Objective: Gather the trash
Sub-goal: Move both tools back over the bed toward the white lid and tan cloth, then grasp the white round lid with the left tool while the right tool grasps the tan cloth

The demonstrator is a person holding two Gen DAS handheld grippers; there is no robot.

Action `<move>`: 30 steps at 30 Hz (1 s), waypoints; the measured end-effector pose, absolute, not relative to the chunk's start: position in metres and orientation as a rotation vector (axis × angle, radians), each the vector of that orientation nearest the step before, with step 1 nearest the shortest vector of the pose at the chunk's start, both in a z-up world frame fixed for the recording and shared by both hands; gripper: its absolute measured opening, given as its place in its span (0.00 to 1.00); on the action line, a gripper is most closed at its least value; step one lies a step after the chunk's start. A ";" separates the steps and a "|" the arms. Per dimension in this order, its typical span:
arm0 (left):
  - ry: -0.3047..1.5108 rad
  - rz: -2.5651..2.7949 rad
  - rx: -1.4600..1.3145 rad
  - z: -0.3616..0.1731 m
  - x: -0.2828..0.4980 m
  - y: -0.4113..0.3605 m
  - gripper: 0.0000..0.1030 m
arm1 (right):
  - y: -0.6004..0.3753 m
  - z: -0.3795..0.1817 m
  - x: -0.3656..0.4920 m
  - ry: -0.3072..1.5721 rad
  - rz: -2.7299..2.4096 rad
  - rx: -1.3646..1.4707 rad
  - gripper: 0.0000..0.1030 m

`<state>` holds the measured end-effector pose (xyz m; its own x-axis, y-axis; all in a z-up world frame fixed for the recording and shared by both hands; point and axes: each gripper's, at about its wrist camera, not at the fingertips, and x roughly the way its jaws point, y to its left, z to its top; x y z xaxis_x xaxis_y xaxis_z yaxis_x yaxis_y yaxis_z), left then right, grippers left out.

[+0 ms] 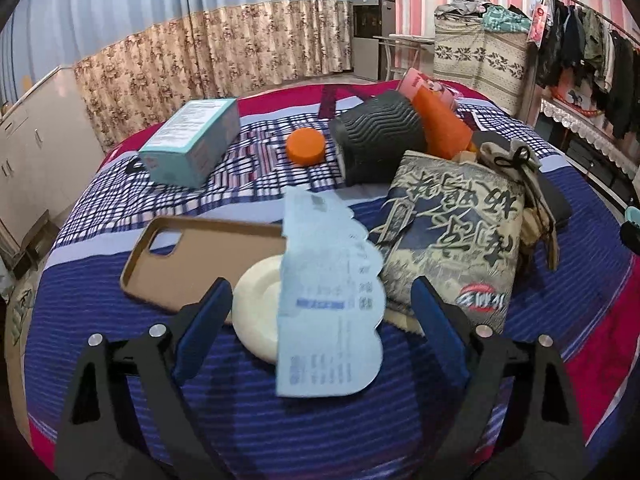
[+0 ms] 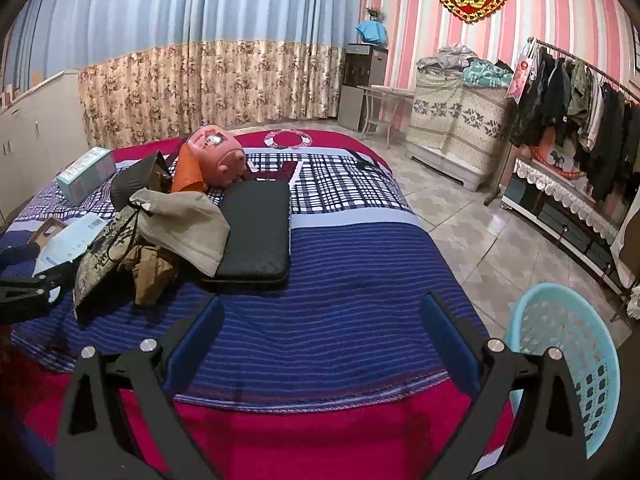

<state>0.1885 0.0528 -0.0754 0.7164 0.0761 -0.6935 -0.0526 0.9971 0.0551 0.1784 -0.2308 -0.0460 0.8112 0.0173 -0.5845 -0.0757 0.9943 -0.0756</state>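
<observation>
A light blue paper slip [image 1: 328, 292] with a scalloped edge lies tilted over a white round disc [image 1: 256, 312] on the striped bedspread [image 1: 240, 420]. My left gripper [image 1: 320, 286] is open, its blue pads on either side of the slip without touching it. The same slip [image 2: 68, 240] shows at the left edge of the right wrist view. My right gripper [image 2: 323, 302] is open over bare bedspread [image 2: 340, 264], with nothing between its fingers. A light blue perforated basket [image 2: 568, 344] stands on the floor to its right.
A tan phone case [image 1: 200, 256], a printed bag [image 1: 452, 240], a black ribbed cup [image 1: 376, 136], an orange cap [image 1: 306, 146] and a teal box [image 1: 192, 140] crowd the bed. A black pad [image 2: 256, 236], beige pouch [image 2: 184, 220] and pink piggy bank [image 2: 218, 156] lie beside them.
</observation>
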 end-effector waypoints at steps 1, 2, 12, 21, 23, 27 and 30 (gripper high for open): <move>0.768 0.072 0.040 -0.075 0.189 0.051 0.75 | -0.230 -0.046 0.179 0.626 0.053 -0.089 0.93; 0.770 0.072 0.055 -0.075 0.190 0.048 0.72 | -0.227 -0.046 0.179 0.629 0.060 -0.080 0.93; 0.775 0.073 0.048 -0.073 0.184 0.059 0.57 | -0.186 -0.059 0.186 0.664 0.172 -0.107 0.93; 0.724 0.101 -0.014 -0.054 0.162 0.098 0.57 | -0.149 -0.066 0.200 0.701 0.297 -0.112 0.92; 0.720 0.113 -0.018 -0.053 0.158 0.105 0.57 | -0.140 -0.070 0.206 0.721 0.328 -0.113 0.85; 0.730 0.133 -0.024 -0.056 0.154 0.114 0.57 | -0.130 -0.083 0.216 0.781 0.375 -0.131 0.58; 0.732 0.140 -0.025 -0.058 0.155 0.113 0.57 | -0.130 -0.084 0.217 0.786 0.412 -0.118 0.31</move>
<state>0.1546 0.1133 -0.0580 0.7347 0.1186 -0.6680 -0.1364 0.9903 0.0258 0.2170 -0.1298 -0.0836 0.6318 0.3157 -0.7080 -0.4022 0.9143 0.0487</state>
